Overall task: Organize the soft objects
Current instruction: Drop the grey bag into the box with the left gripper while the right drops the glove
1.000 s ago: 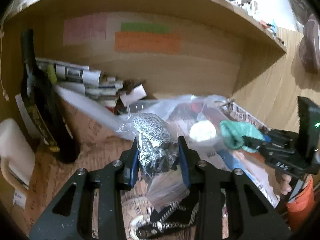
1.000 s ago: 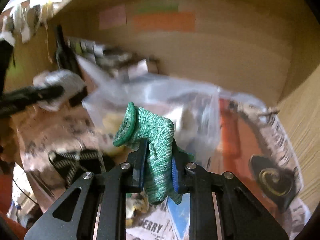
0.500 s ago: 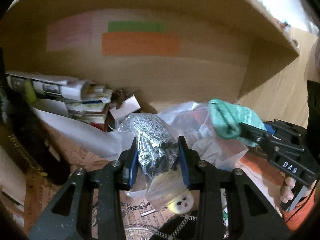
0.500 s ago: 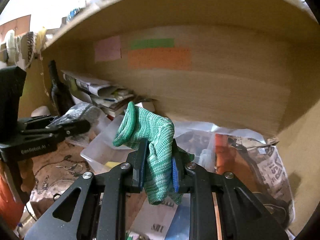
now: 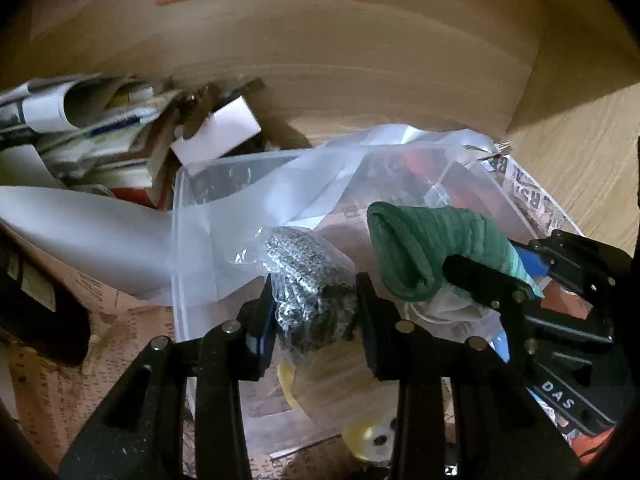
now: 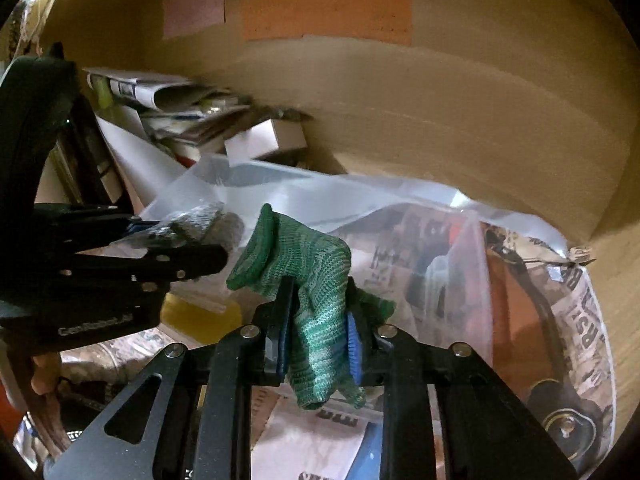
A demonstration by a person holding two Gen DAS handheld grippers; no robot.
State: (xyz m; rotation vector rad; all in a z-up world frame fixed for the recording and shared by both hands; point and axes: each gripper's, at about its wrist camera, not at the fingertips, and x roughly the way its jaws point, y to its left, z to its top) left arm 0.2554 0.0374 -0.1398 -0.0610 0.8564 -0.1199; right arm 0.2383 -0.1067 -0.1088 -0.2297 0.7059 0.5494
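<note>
Right tool (image 6: 316,330) clamps the green knit glove (image 6: 316,292) upright, cuff up-left; left tool (image 5: 316,312) beside it grips a bagged grey glove (image 5: 310,280).

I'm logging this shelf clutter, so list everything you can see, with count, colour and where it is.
Green knit glove: one, green, clamped in the right gripper, over the bin.
Bagged grey knit item: one, speckled grey in clear plastic, clamped in the left gripper.
Clear plastic bin: one, transparent, centre of the shelf, below both grippers.
Loose plastic bag: one, clear, draped over the bin.
Yellow soft toy: one, yellow, low in the bin; partly hidden.
Paper stack: several, white and printed, rear left.
Sticky notes: three, pink, green, orange, on the back wall.
Newspaper: printed, lining the shelf, right.
Left gripper: black, shut.
Right gripper: black, shut.
</note>
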